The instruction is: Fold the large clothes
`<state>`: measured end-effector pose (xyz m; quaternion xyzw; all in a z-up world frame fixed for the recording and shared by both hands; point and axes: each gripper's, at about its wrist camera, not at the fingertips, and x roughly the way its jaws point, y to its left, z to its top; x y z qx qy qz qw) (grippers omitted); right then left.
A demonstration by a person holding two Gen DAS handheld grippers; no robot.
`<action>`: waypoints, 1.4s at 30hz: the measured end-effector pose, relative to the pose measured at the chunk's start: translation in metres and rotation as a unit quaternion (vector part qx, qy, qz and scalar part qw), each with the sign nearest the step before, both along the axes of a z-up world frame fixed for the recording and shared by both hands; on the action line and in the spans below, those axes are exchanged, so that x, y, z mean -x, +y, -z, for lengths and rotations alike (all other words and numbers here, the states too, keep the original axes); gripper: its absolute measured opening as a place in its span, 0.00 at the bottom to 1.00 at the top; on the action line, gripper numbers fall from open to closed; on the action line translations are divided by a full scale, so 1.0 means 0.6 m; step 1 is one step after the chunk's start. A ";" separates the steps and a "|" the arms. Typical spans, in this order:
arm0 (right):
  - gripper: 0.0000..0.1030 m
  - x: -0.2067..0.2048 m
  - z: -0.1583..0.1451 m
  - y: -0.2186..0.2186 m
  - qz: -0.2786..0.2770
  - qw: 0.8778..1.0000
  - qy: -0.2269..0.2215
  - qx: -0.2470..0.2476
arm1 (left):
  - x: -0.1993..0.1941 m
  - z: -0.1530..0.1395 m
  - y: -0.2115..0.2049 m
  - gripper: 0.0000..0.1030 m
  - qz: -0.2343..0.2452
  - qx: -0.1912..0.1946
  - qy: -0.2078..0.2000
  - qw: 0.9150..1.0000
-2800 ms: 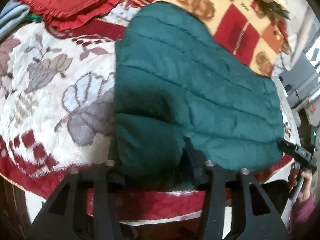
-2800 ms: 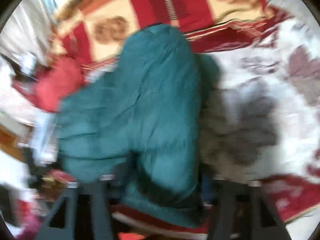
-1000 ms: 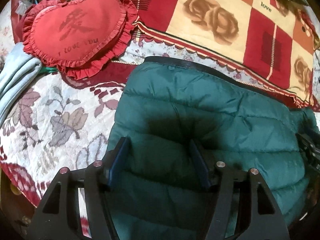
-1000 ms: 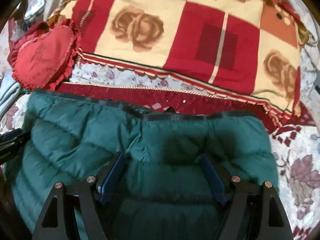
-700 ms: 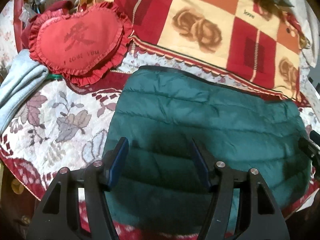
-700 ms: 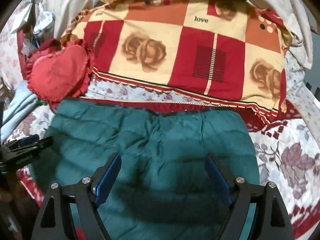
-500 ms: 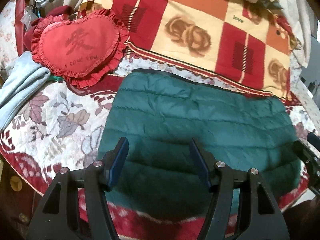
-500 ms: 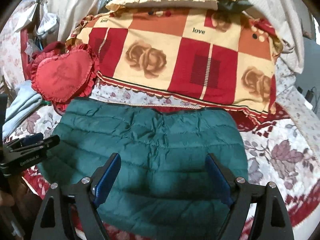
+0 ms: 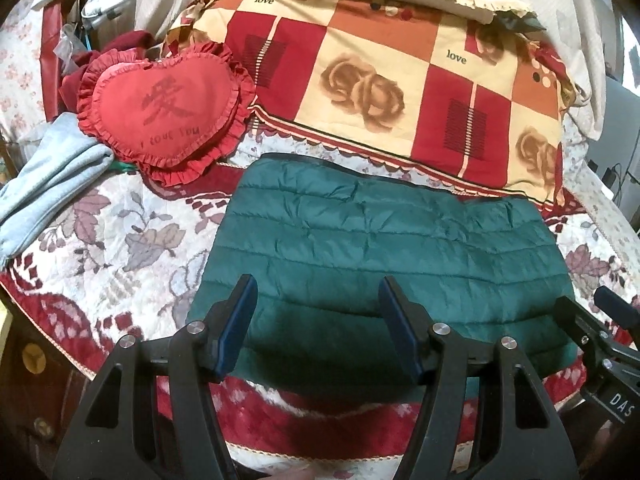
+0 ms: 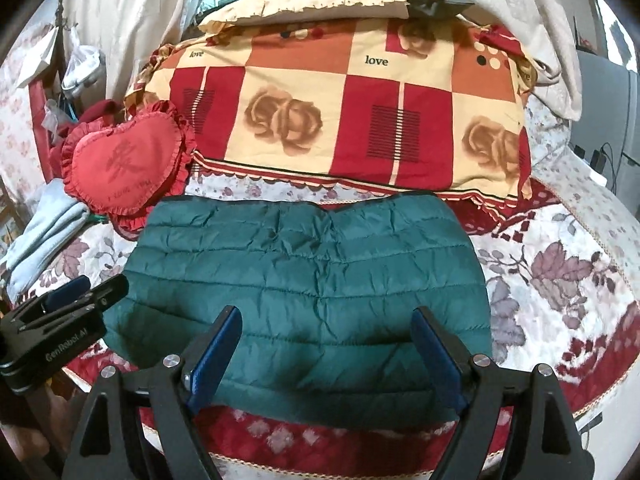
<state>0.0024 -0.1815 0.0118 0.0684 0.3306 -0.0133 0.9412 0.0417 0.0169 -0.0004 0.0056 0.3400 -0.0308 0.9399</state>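
Observation:
A dark green quilted puffer jacket [image 9: 380,256] lies folded into a flat rectangle on the floral bedspread [image 9: 120,240], near the bed's front edge; it also shows in the right wrist view [image 10: 312,280]. My left gripper [image 9: 316,300] is open and empty, held above and in front of the jacket's near left part. My right gripper [image 10: 326,330] is open and empty, above the jacket's near edge. Each gripper shows in the other's view: the right one [image 9: 600,316] at the right, the left one [image 10: 76,296] at the left.
A red heart-shaped cushion [image 9: 164,112] and a folded light blue garment [image 9: 48,176] lie at the left. A big red and cream checked pillow [image 9: 400,76] lies behind the jacket. Curtains and clutter stand at the back; the bed edge is just below the jacket.
Both grippers let go of the jacket's edge after folding it over, opened, and pulled back and up. The jacket now lies flat and still.

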 end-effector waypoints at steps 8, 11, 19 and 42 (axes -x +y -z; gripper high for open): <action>0.82 0.013 -0.008 0.005 0.004 1.000 -0.005 -0.004 | 0.018 -0.010 -0.011 0.61 0.002 -0.002 -0.007 1.000; 0.82 0.018 -0.009 0.008 0.006 1.000 -0.005 -0.002 | 0.020 -0.009 -0.012 0.61 0.002 -0.001 -0.005 1.000; 0.82 0.023 -0.004 0.011 0.011 1.000 0.000 -0.004 | 0.028 -0.008 -0.018 0.61 0.003 -0.004 -0.006 1.000; 0.82 0.023 -0.004 0.018 0.008 1.000 0.003 -0.003 | 0.030 -0.006 -0.018 0.61 0.004 -0.002 -0.004 1.000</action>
